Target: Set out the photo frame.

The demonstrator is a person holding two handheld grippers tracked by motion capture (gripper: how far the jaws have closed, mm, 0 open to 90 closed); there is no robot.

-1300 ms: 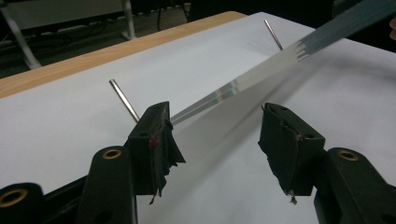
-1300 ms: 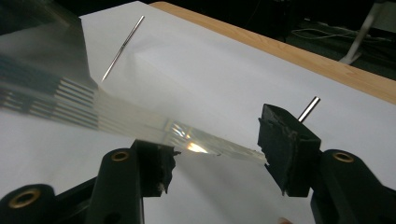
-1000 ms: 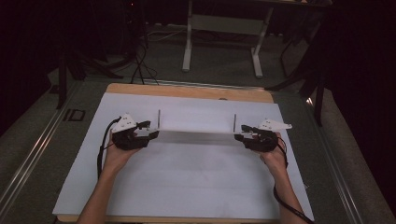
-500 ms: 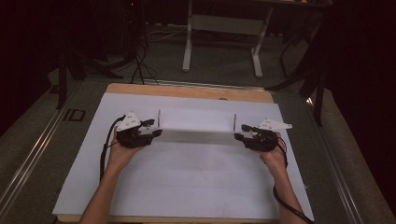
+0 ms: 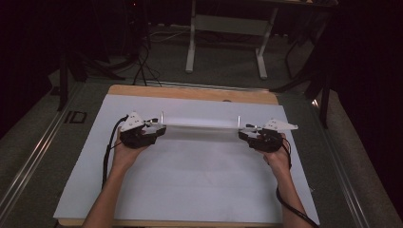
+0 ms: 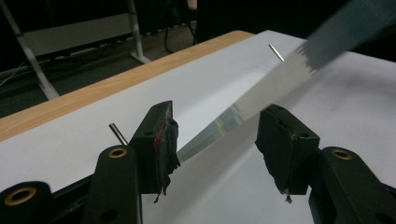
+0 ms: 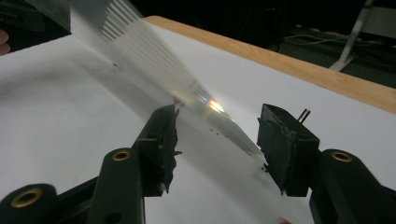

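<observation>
Plainly, a clear ruled strip [image 5: 199, 127] lies flat between both tools [image 5: 159, 130] [image 5: 243, 134], jaws apart

The only readable mark was "ID", in dark letters on the grey floor [image 5: 74, 117] left of the wooden table [image 5: 190, 92].

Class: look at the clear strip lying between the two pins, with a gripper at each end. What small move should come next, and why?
Probably close both sets of jaws on the strip's ends. The clear strip lies on the white sheet with one end between the left gripper's open jaws and the other between the right gripper's. In both gripper views the pads stand apart from it, so neither holds it yet.
</observation>
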